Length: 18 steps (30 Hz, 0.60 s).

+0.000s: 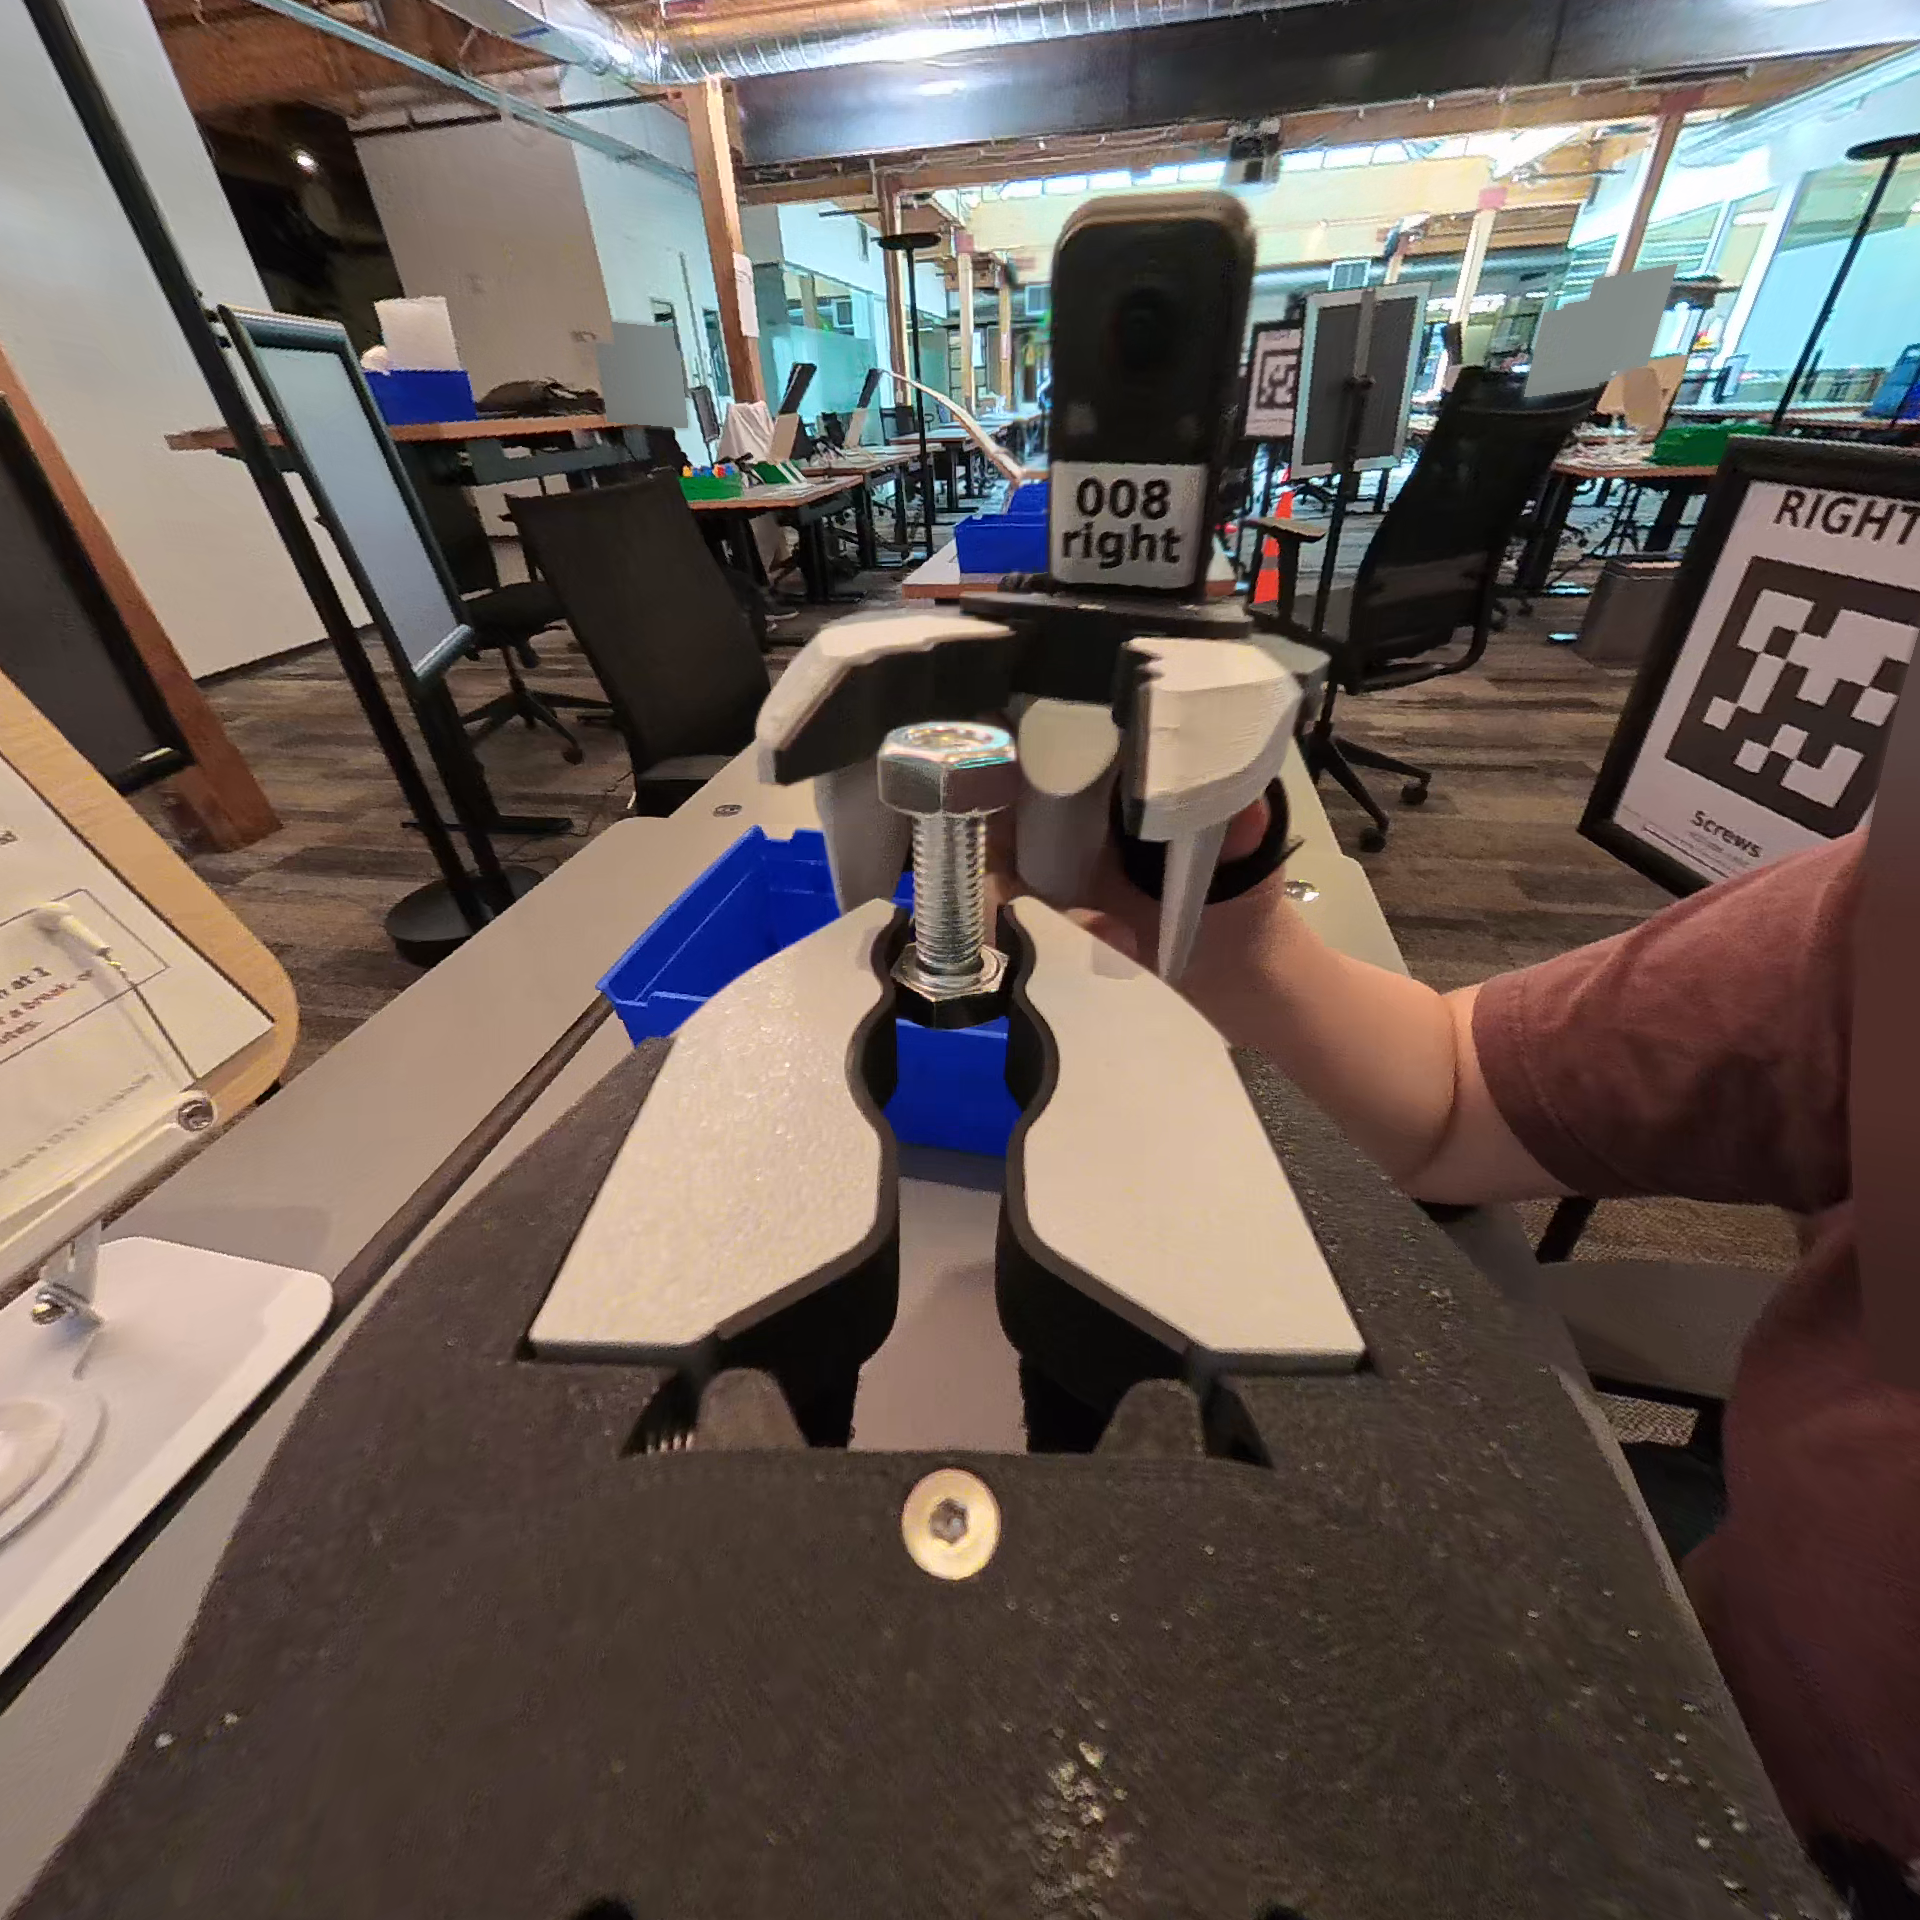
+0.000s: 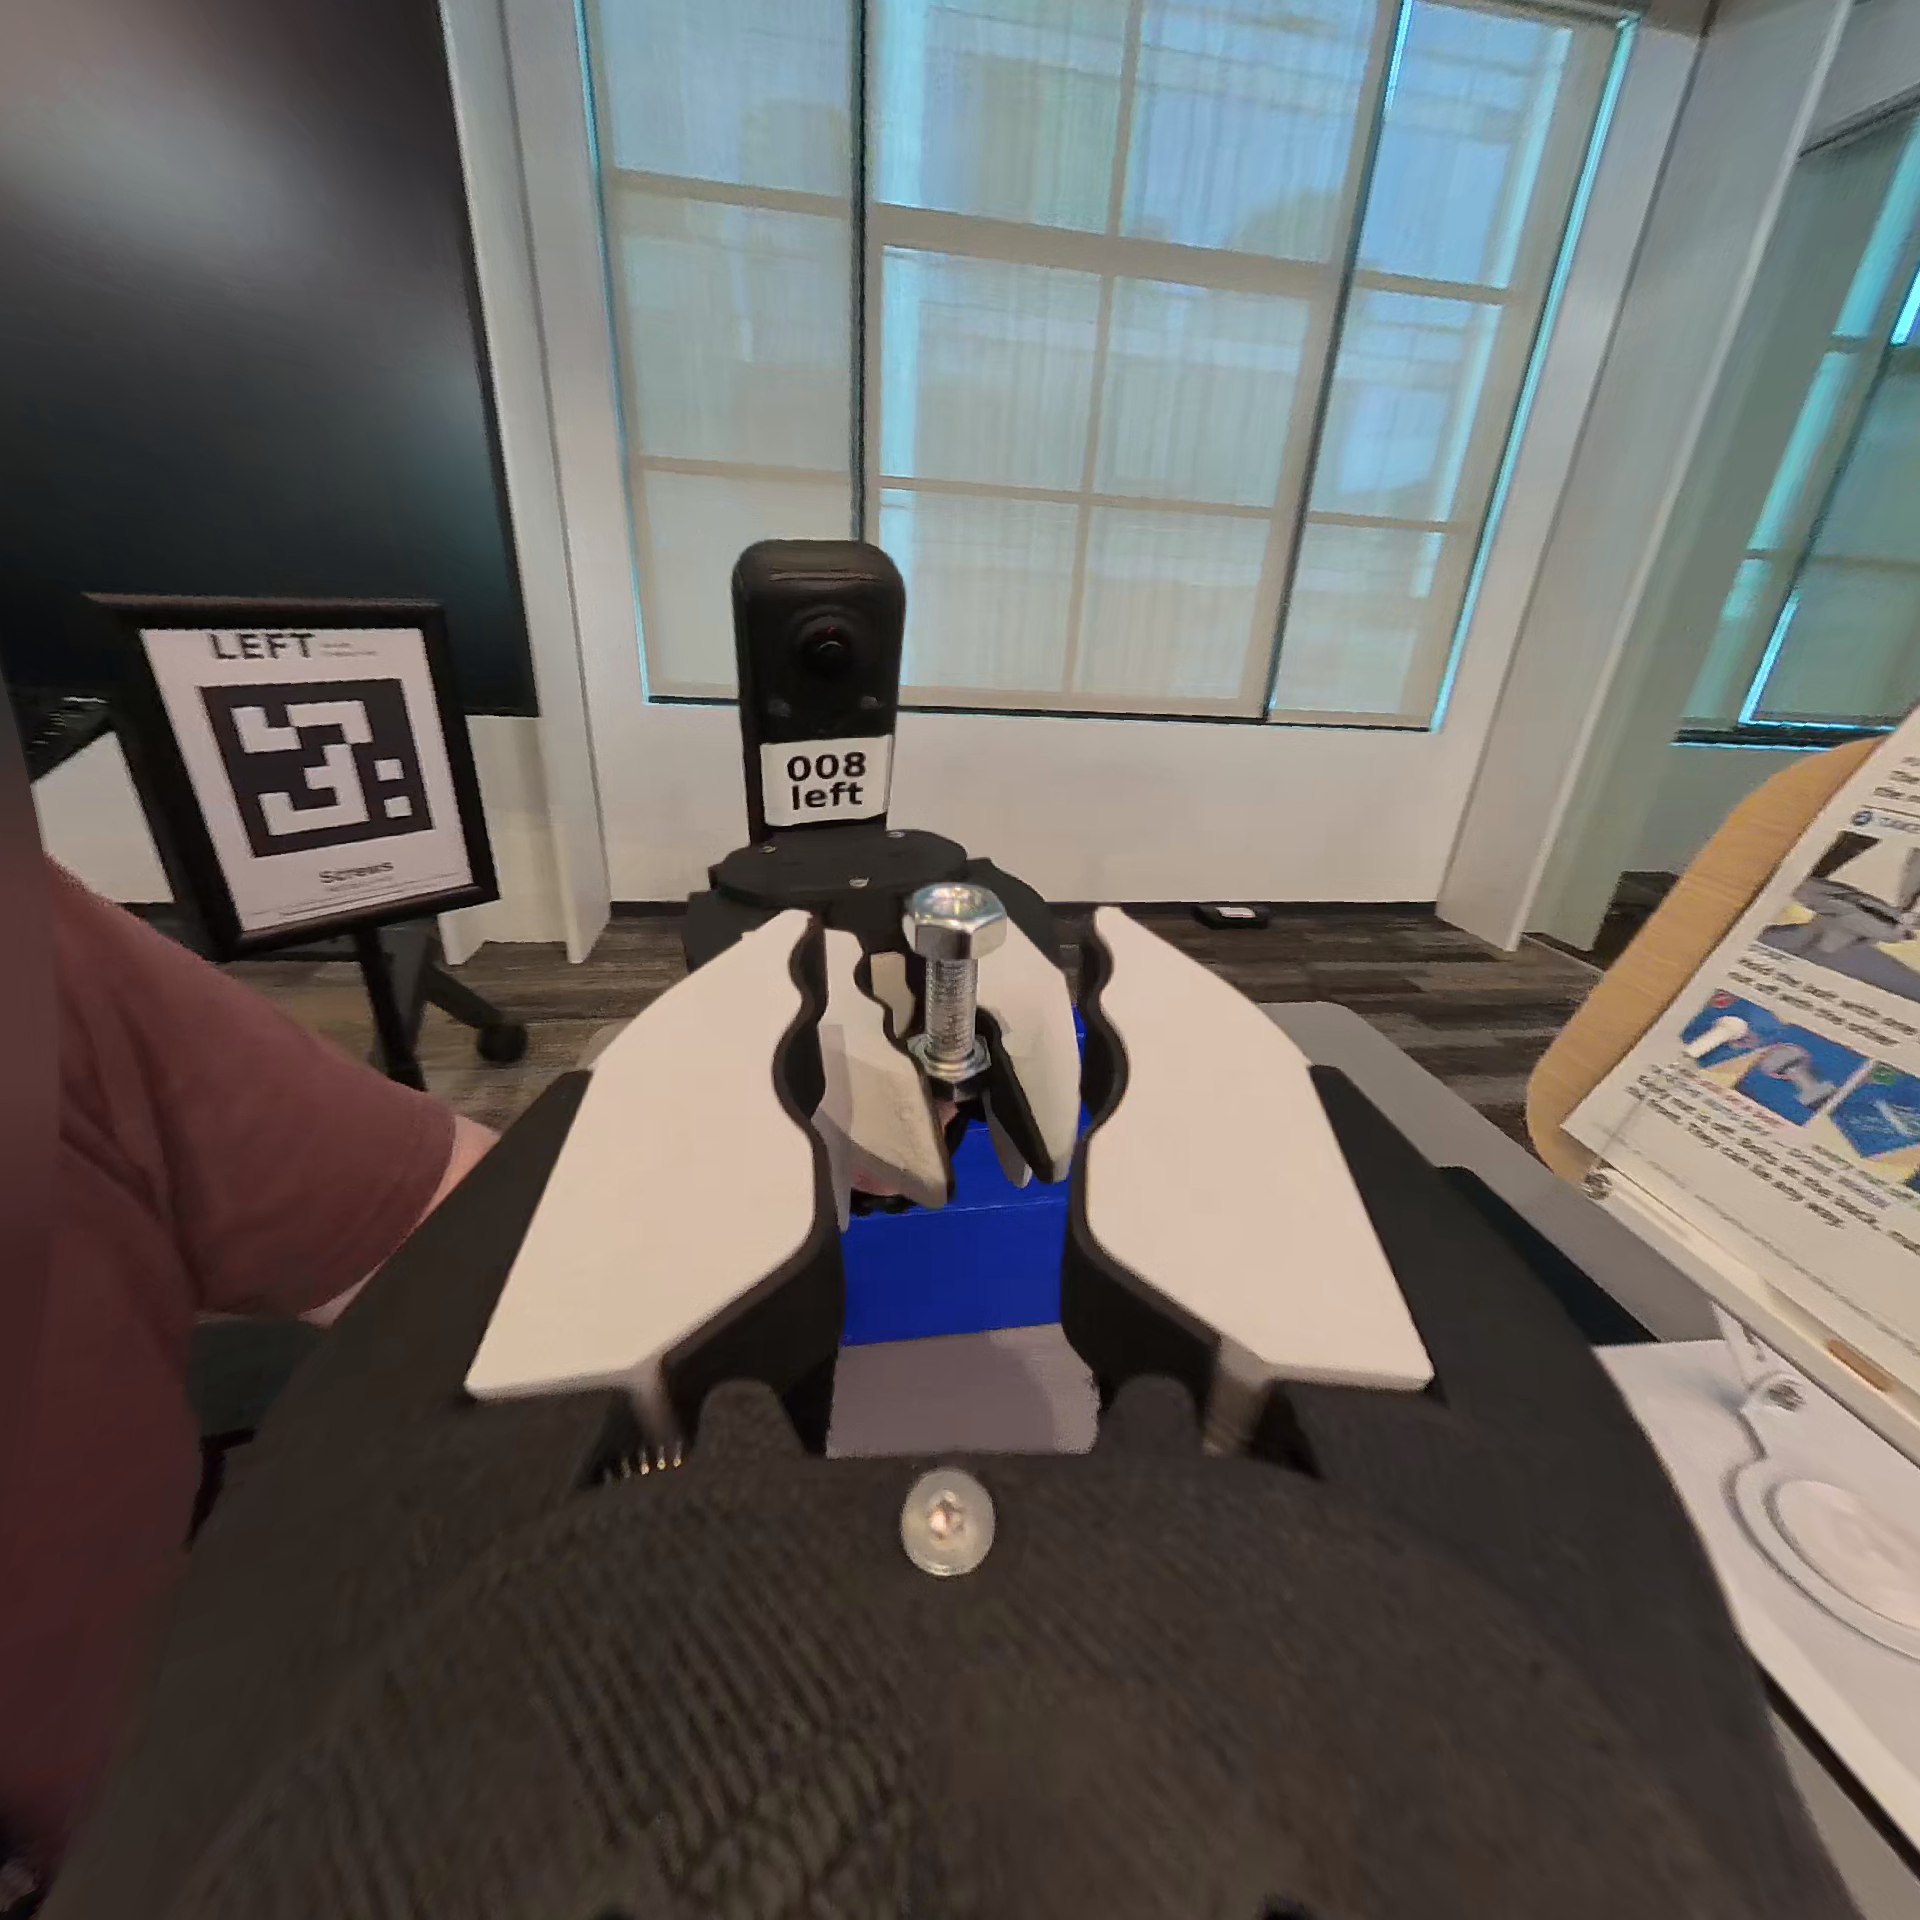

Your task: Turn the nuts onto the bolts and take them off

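Note:
A silver bolt (image 1: 948, 862) stands upright, hex head on top, with a silver nut (image 1: 948, 975) low on its thread. My left gripper (image 1: 951, 925) is shut on the nut and holds bolt and nut in the air above a blue bin (image 1: 727, 935). My right gripper (image 2: 951, 930) is wide open, and the bolt's head (image 2: 948, 923) sits about level with its fingertips, between them or just beyond, touching neither. The right gripper also shows in the left wrist view (image 1: 1018, 727), facing me behind the bolt's head. In the right wrist view the nut (image 2: 948, 1060) sits between the left gripper's fingers (image 2: 894, 1101).
The blue bin (image 2: 956, 1268) stands on a grey table (image 1: 416, 1091). An instruction sheet on a wooden stand (image 2: 1766, 1039) is at the table's edge. A framed marker sign (image 1: 1787, 675) stands beside the person's arm (image 1: 1351, 1060). Office chairs and desks lie beyond. Spacing between my two grippers at the tips: around 4 cm.

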{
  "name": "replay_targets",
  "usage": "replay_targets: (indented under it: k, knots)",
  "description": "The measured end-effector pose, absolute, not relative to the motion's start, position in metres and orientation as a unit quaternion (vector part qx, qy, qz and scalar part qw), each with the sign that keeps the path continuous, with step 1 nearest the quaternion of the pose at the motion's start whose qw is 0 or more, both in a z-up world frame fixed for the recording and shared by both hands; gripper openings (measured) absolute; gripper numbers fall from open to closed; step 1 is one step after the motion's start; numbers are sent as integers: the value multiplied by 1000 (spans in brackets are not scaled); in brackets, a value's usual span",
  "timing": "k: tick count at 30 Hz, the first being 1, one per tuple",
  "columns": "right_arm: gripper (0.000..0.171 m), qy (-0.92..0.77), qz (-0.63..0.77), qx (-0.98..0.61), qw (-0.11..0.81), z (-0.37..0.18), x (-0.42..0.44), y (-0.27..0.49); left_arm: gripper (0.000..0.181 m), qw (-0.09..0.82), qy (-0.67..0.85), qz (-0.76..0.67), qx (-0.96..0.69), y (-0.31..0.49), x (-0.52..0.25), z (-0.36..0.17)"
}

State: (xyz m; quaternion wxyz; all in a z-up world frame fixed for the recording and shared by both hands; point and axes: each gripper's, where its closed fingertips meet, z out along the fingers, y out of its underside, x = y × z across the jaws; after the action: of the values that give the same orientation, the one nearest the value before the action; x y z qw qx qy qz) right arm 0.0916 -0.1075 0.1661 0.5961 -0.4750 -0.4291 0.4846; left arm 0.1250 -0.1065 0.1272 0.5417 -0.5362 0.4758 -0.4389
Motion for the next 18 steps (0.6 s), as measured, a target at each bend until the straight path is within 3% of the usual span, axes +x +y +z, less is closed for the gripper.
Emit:
replay_targets:
  k: [18]
  knots:
    - [42,-404,503,-491,586,169,105,-97,15,526,480,-456,-533,-111,126,127]
